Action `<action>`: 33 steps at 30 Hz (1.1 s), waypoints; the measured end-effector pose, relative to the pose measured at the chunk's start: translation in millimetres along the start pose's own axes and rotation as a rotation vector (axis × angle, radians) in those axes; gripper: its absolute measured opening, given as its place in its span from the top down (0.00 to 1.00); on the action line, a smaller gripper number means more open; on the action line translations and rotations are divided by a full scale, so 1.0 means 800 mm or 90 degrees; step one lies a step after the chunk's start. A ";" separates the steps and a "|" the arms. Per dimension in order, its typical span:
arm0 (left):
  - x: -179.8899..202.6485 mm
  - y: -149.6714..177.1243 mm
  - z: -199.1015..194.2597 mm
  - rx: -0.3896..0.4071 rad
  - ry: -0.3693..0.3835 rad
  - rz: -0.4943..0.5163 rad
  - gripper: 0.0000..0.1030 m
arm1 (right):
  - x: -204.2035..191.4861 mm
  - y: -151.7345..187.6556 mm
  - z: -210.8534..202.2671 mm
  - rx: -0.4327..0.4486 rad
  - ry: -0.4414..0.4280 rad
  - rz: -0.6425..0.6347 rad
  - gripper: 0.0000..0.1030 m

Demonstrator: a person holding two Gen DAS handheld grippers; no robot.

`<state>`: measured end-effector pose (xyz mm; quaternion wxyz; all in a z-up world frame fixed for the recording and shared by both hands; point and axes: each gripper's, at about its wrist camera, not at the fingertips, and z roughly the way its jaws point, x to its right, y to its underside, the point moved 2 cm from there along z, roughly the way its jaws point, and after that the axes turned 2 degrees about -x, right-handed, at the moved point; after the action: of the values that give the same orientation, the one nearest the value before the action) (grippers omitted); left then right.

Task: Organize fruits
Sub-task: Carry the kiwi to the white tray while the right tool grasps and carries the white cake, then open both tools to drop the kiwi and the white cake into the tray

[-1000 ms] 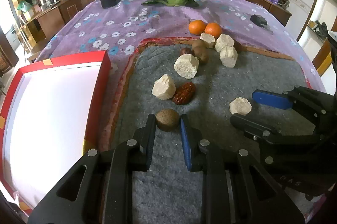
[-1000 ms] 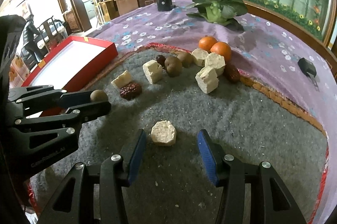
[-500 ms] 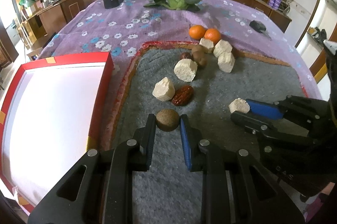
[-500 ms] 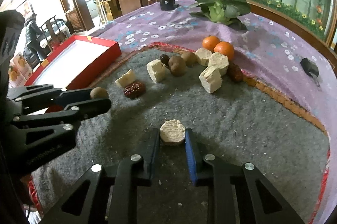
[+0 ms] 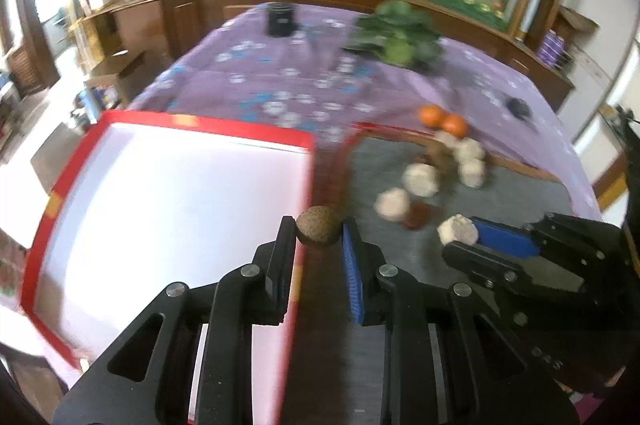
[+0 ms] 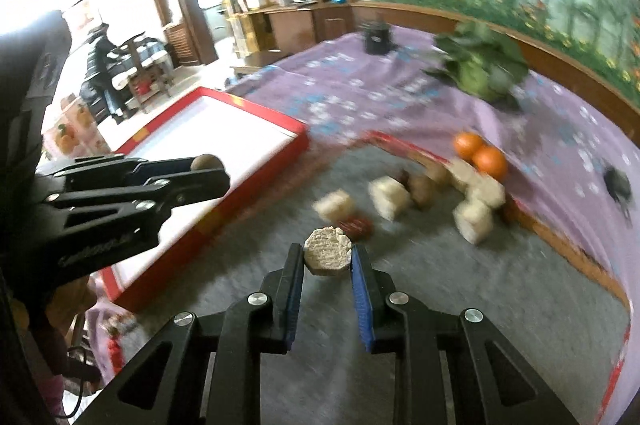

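Presently: left hand-held gripper [image 5: 319, 233] clamps a brown ball [image 5: 318, 227] over the red box's [image 5: 182, 123] edge; right hand-held gripper [image 6: 328, 259] clamps a pale chunk [image 6: 328, 258]; oranges [image 6: 478, 153] at two o'clock.

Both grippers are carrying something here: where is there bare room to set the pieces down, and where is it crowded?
Free: the white floor of the red box, bare within its rim, and the grey mat nearest the right gripper. Crowded: the mat's far side, where pale chunks and brown fruits crowd together beside the oranges.
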<state>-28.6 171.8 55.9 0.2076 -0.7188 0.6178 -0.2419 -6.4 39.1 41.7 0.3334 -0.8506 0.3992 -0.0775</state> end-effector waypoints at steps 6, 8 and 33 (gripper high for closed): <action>-0.059 -0.005 0.013 -0.017 -0.045 -0.064 0.78 | -0.046 -0.051 0.041 0.004 -0.048 -0.035 0.78; -0.071 -0.006 0.020 -0.024 -0.056 -0.074 0.78 | -0.056 -0.066 0.062 -0.003 -0.054 -0.045 0.78; -0.114 -0.013 0.053 -0.044 -0.110 -0.160 0.39 | -0.040 -0.086 0.100 -0.003 -0.103 -0.014 0.63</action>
<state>-5.9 263.8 20.2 0.2031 -0.8153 0.5108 -0.1819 47.3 134.6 28.2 0.3617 -0.8590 0.3621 -0.0114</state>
